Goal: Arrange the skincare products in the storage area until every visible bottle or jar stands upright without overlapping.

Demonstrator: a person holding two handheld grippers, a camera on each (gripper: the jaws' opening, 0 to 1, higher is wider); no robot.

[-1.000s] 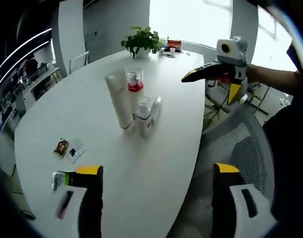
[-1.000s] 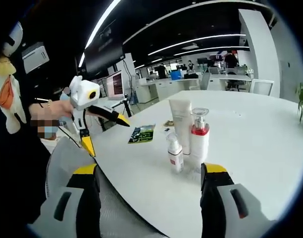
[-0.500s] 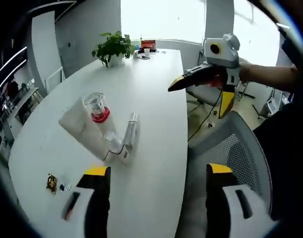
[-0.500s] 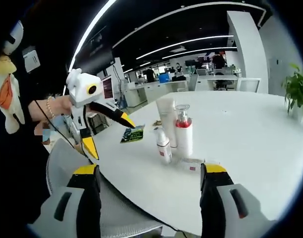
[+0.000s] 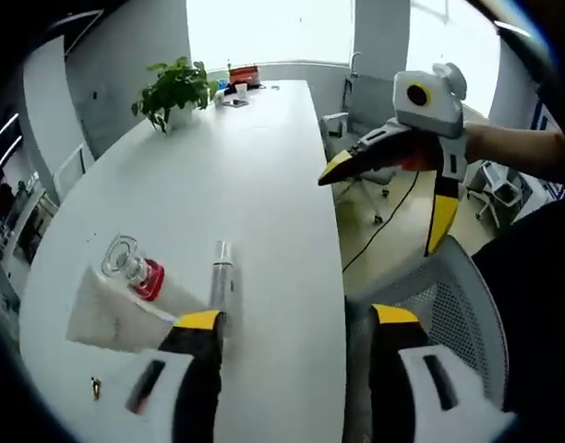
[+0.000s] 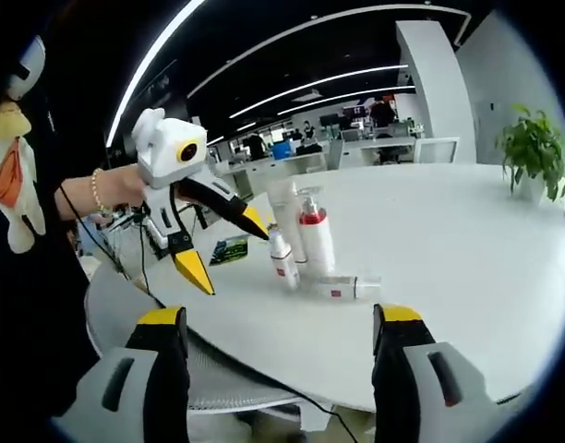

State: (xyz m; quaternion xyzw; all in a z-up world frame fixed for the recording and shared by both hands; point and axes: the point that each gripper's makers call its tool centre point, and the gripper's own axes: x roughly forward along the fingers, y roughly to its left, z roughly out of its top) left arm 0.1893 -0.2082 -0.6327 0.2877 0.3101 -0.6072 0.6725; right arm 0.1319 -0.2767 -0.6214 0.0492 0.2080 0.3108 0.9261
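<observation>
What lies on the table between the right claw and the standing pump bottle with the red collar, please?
In the right gripper view, a small bottle lies on its side on the white table between the right claw and the pump bottle.

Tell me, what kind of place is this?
Most likely an open-plan office: a large white table with a mesh chair beside it, rows of desks with monitors under long ceiling light strips, and a potted plant.

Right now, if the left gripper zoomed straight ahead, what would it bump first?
Probably nothing: the left gripper points along the white table's edge. The lying bottle sits just left of its line, though depth is unclear.
</observation>
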